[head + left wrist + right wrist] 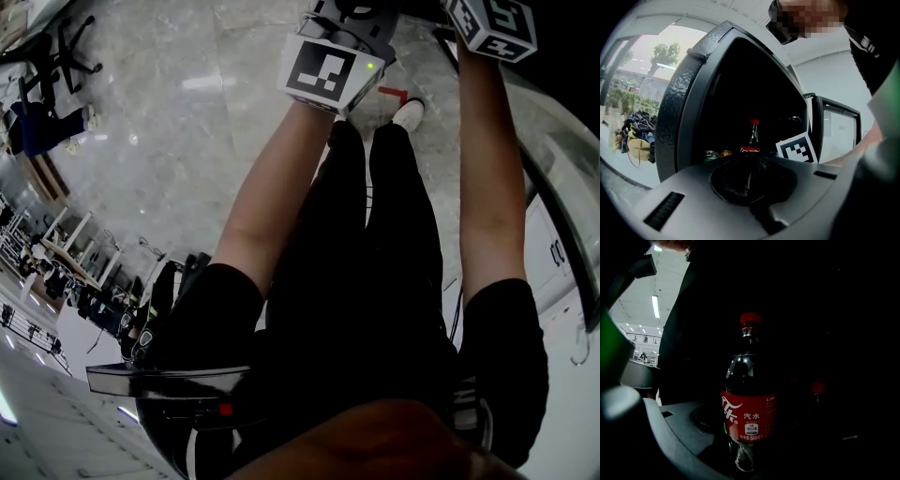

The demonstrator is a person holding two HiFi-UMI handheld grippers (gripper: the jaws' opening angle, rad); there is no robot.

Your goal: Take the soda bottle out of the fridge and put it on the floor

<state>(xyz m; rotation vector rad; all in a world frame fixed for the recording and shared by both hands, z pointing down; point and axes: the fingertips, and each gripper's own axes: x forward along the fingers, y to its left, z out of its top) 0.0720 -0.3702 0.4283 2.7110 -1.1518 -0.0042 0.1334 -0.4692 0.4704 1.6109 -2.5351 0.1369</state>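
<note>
The soda bottle (749,404), dark cola with a red cap and red label, stands upright close in front of my right gripper, in the dark fridge. The right gripper's fingers are lost in the dark, and I see nothing pressing on the bottle. In the left gripper view the same bottle (753,137) stands inside the open fridge (740,93), and the right gripper's marker cube (798,147) is just right of it. A grey moulded surface (693,201) hides the left jaws. In the head view the left gripper (323,70) and right gripper (492,26) reach forward above the person's legs.
Two cans (712,154) stand left of the bottle in the fridge. More red-capped bottles (816,387) show dimly to the right. The fridge's thick dark door frame (689,103) curves at the left. A white appliance (562,253) and marble floor (187,112) lie below.
</note>
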